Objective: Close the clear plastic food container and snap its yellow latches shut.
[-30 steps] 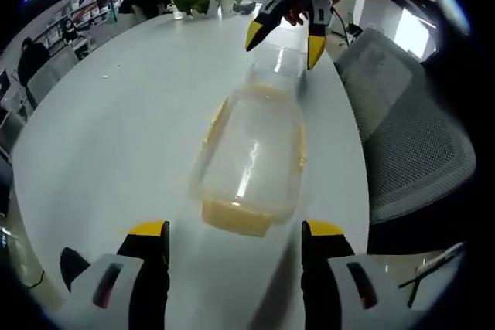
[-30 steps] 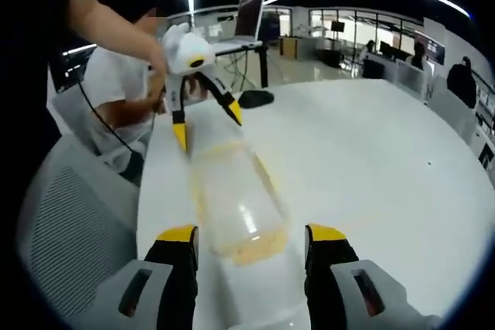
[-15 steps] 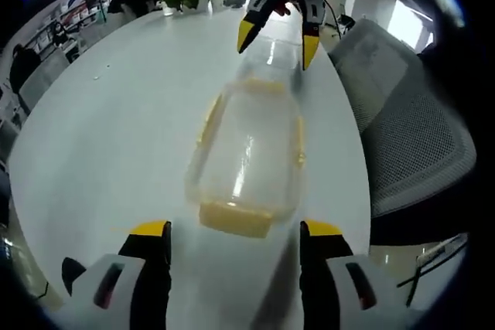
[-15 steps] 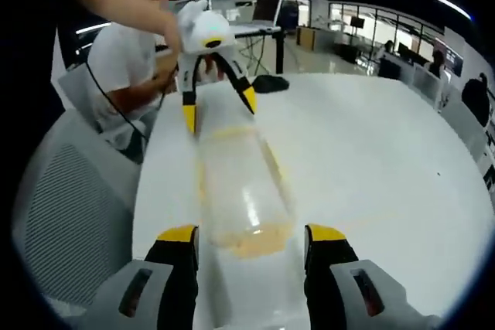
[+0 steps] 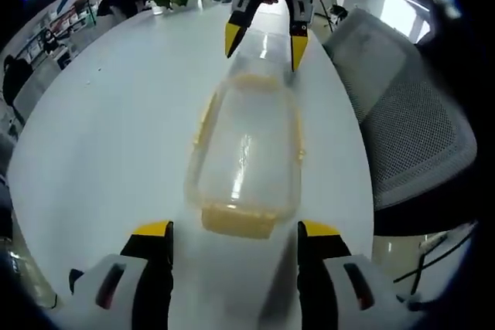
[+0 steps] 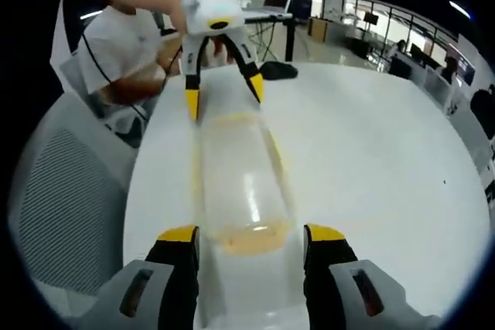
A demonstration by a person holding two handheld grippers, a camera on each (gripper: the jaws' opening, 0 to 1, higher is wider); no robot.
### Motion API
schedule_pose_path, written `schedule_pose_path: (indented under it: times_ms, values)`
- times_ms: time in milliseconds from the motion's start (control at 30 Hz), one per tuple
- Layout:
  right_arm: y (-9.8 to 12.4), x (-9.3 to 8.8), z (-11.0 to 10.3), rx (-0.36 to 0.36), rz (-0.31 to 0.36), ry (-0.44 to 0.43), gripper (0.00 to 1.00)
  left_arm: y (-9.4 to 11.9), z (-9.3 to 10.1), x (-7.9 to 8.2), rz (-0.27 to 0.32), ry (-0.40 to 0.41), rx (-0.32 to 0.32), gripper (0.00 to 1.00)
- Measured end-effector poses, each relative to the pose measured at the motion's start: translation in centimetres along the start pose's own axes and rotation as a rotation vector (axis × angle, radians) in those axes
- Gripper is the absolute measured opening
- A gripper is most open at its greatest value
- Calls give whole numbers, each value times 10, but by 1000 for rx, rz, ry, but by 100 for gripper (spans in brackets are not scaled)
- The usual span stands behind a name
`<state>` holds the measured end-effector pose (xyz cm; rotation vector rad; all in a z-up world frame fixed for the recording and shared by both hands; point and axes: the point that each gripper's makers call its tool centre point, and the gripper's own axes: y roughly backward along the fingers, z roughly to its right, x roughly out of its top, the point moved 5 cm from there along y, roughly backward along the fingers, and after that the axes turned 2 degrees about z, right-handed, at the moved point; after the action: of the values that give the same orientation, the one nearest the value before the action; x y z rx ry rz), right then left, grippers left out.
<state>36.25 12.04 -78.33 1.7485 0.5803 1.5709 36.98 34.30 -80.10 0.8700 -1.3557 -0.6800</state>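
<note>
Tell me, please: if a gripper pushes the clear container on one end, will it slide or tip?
The container looks empty, so probably light. It lies long and low on the smooth white table, so it would more likely slide than tip. Its thin clear walls may flex under a hard squeeze. Both grippers, left and right, are open at its ends.

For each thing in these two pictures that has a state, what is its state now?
Clear plastic food container: lid on, lying flat on the white table.
Yellow end latch: blurred, cannot tell if snapped.
Left gripper: open, apart from the container.
Right gripper: open, at the opposite end.
</note>
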Motion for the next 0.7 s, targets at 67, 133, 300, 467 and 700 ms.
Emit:
schedule_pose_path:
  times_ms: [67, 133, 300, 467, 700]
  values:
    - [-1, 0, -1, 5, -6, 6, 53, -1, 1, 0, -6, -7, -5, 65]
    - [-2, -2, -2, 12, -23, 16, 53, -2, 2, -1, -9, -12, -7, 64]
    - [-6, -6, -1, 28, -66, 47, 53, -3, 3, 0, -21, -26, -10, 63]
    - [-9, -8, -2, 49, -91, 82, 53, -5, 4, 1, -30, -48, -15, 62]
    - [-16, -11, -5, 74, -126, 95, 53, -7, 5, 4, -35, -56, -27, 62]
